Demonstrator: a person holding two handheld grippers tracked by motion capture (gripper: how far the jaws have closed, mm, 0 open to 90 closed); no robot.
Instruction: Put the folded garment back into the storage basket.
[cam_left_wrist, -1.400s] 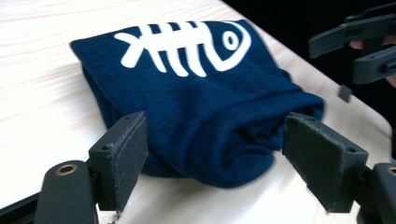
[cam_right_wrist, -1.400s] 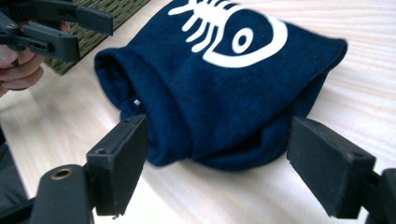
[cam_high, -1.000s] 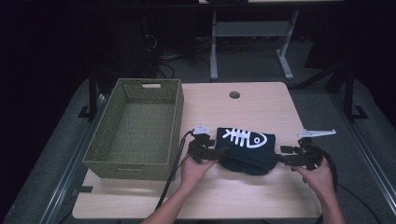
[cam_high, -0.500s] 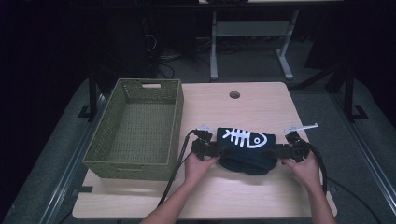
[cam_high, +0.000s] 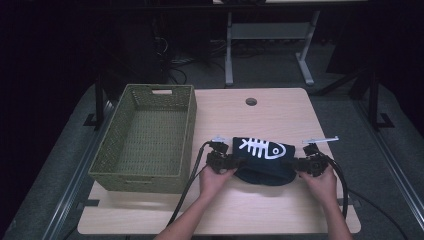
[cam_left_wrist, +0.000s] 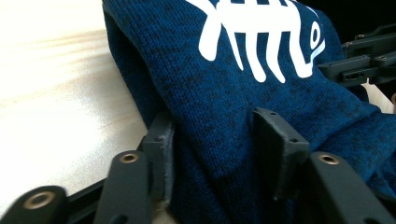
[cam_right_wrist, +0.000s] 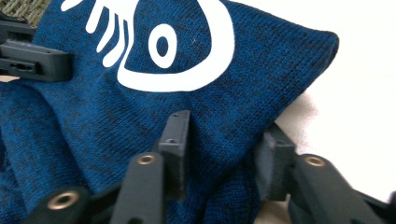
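A folded dark blue knit garment (cam_high: 262, 155) with a white fish-skeleton print lies at the front middle of the wooden table (cam_high: 270, 117). My left gripper (cam_high: 232, 161) holds its left end and my right gripper (cam_high: 299, 165) its right end. In the left gripper view the black jaws (cam_left_wrist: 210, 135) pinch a thick fold of the blue knit (cam_left_wrist: 243, 84). In the right gripper view the jaws (cam_right_wrist: 224, 135) clamp the fabric's edge (cam_right_wrist: 140, 107) near the fish's eye. Each gripper view shows the other gripper beyond the cloth.
An empty green woven basket (cam_high: 105, 150) stands on the table's left side, close to my left hand. A round cable hole (cam_high: 251, 101) sits at the table's far middle. Black cables trail off the front edge. Dark floor and a desk frame lie beyond.
My right gripper has moved left, in from the table's right side, onto the garment's right end. The left gripper has stayed at the left end.
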